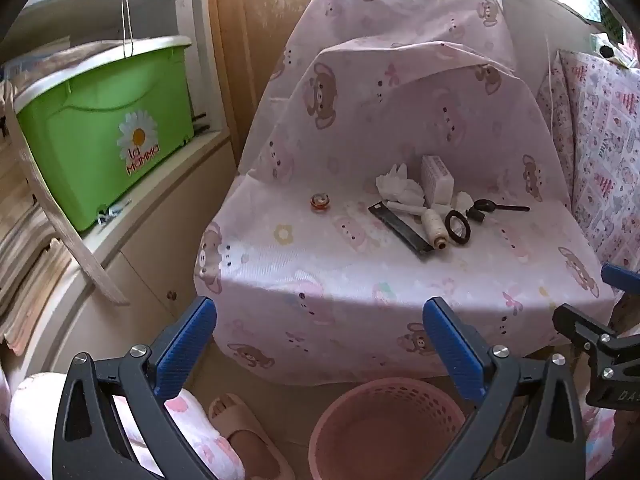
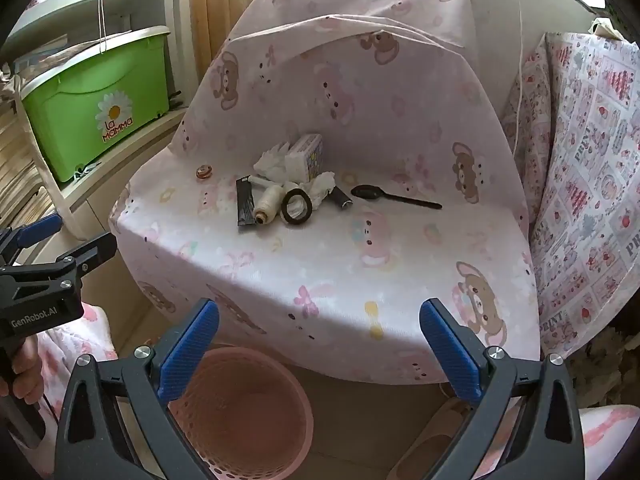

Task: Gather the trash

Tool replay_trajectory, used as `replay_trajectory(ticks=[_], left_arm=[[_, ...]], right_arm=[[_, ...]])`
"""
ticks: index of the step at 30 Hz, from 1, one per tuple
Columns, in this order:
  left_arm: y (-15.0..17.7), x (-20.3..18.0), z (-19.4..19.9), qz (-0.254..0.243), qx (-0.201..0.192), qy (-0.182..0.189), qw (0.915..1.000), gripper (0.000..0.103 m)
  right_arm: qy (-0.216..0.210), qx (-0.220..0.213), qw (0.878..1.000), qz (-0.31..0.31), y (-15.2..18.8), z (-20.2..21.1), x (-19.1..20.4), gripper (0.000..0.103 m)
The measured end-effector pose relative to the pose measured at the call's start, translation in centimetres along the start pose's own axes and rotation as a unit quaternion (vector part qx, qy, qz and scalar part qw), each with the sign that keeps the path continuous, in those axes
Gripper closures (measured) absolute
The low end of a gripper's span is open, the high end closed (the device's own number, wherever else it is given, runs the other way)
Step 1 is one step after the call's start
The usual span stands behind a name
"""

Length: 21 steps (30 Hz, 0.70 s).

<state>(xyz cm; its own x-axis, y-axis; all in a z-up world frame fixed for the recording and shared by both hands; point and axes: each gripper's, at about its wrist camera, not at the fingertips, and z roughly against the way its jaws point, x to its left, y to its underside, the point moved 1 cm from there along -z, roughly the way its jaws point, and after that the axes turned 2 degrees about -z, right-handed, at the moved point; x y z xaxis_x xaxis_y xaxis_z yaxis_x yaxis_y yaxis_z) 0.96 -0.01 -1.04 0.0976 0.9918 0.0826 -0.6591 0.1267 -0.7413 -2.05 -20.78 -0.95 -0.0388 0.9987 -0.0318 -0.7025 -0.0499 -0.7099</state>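
Note:
A chair draped in pink bear-print cloth carries a small pile: crumpled white tissues, a small white box, a black wrapper, a cream thread spool, a black tape ring, a black spoon and a small round orange item. A pink perforated bin stands on the floor in front. My left gripper and right gripper hang open and empty above the bin, short of the pile.
A green storage box sits on a white shelf at the left, above stacked papers. A patterned cushion leans at the right. A person's slippered foot rests beside the bin.

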Motion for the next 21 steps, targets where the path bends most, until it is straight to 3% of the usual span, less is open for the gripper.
replay_trajectory(ticks=[21], left_arm=[[0.2,1.0,-0.3,0.016,0.015,-0.001,0.9998,0.001]], right_arm=[[-0.01,-0.03,0.999,-0.005,-0.2,1.0,0.4,0.002]])
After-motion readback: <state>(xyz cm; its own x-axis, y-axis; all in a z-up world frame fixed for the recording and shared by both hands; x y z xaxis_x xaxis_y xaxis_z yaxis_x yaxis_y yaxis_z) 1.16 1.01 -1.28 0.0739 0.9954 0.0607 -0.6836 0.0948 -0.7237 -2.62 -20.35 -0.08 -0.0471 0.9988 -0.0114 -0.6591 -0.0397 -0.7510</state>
